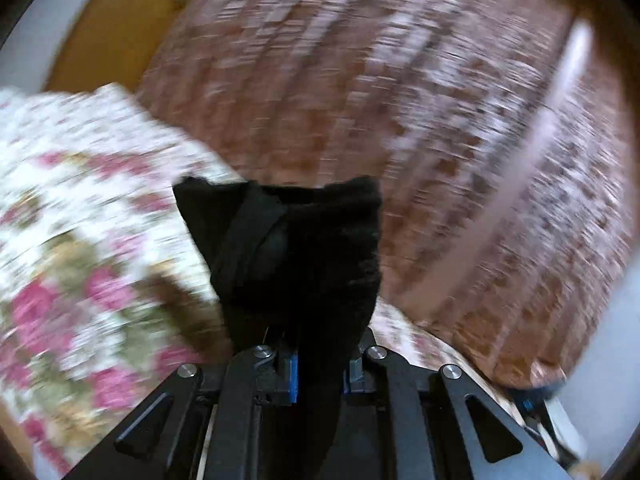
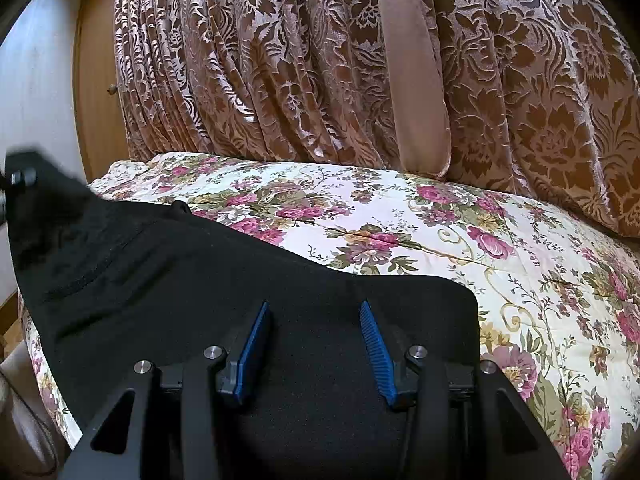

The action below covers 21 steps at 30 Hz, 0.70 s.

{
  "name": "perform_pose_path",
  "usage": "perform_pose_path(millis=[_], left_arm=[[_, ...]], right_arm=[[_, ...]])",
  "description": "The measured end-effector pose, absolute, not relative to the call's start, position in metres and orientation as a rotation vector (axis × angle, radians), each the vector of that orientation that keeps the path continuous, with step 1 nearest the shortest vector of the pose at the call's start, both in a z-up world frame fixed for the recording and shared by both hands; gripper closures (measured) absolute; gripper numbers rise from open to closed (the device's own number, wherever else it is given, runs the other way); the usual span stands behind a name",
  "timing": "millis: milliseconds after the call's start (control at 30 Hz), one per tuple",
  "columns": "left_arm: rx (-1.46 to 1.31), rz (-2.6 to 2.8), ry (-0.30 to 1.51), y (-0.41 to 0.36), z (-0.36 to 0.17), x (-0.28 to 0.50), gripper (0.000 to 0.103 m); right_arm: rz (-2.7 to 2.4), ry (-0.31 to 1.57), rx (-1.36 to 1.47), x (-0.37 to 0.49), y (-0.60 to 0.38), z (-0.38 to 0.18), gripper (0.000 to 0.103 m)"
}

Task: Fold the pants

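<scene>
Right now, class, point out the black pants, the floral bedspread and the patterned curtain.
black pants (image 2: 168, 280), right wrist view, flat middle of the fabric.
floral bedspread (image 2: 460, 240), right wrist view, bare top surface.
patterned curtain (image 2: 280, 60), right wrist view, hanging folds.

Your left wrist view is smeared with motion blur, so the brown patterned curtain (image 1: 400, 100) and the floral pink-and-cream quilt (image 1: 80, 220) show no clear detail. The bunched black fabric pants (image 1: 296, 248) hide your left gripper's (image 1: 318, 364) fingertips. In the right wrist view, the pants run past the lower edge.
</scene>
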<state>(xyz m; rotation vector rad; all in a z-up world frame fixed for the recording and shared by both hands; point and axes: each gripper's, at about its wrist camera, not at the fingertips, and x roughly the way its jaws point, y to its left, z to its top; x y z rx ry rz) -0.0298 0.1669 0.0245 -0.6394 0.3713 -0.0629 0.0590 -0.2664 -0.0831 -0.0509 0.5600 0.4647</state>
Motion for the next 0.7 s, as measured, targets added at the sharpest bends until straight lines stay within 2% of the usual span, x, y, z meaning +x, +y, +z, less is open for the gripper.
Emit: perform_pose_path(millis=[367,700], left_arm=[[-0.461,-0.445,0.403,0.041,0.059,0.006,0.089],[-0.321,-0.659,0.571,-0.047,0.024,0.019,0.089]], right_arm=[[0.465,0.559,-0.052,0.059,-0.267,-0.084,0.055],[0.464,0.557,-0.051,0.058,-0.267,-0.084,0.055]])
